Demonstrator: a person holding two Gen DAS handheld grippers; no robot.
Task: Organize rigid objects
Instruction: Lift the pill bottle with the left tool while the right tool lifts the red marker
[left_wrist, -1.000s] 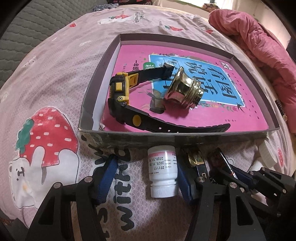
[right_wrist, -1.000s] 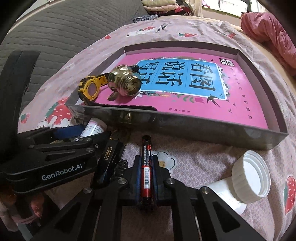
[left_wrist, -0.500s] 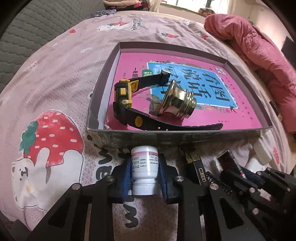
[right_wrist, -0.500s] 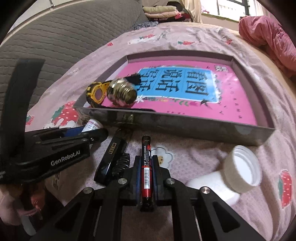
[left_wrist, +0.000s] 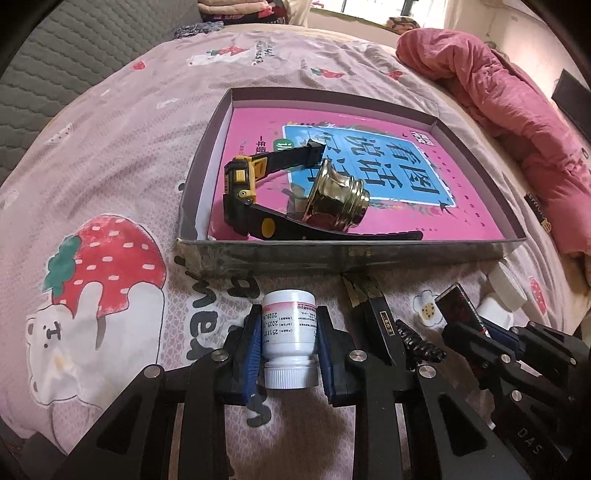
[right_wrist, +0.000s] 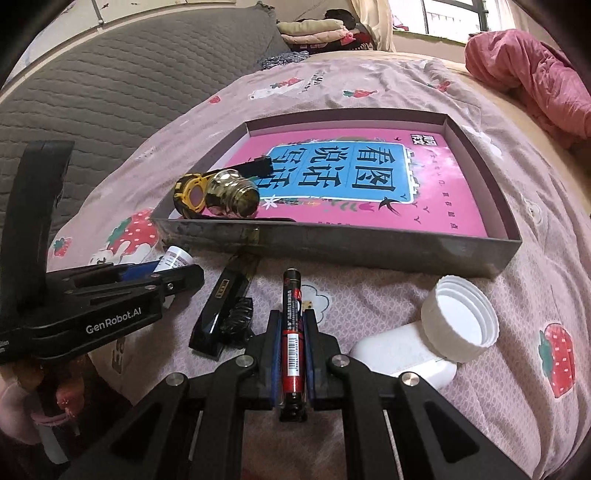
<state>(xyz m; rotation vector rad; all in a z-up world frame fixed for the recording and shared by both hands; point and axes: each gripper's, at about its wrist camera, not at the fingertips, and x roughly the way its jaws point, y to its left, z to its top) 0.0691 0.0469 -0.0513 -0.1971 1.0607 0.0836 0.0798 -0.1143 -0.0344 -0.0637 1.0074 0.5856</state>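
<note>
Left gripper (left_wrist: 290, 347) fingers newly clamped around white, pink-labelled bottle (left_wrist: 289, 336); right gripper (right_wrist: 291, 345) fingers gripping red battery (right_wrist: 293, 339).

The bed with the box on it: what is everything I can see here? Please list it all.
bedsheet: one, pink with strawberry prints, under everything
box: one, grey, shallow, open, on the sheet
book: one, pink and blue cover, flat inside the box
watch: one, black and yellow, in the box on the book
brass knob: one, gold, in the box, against the watch strap
pill bottle: one, white, between the left gripper's fingers
battery: one, red and black, between the right gripper's fingers
hair clip: one, black, on the sheet between the grippers
open bottle: one, white, lying right of the battery
quilt: one, pink, far right
left gripper: one, black, shut on the pill bottle
right gripper: one, black, shut on the battery
</note>
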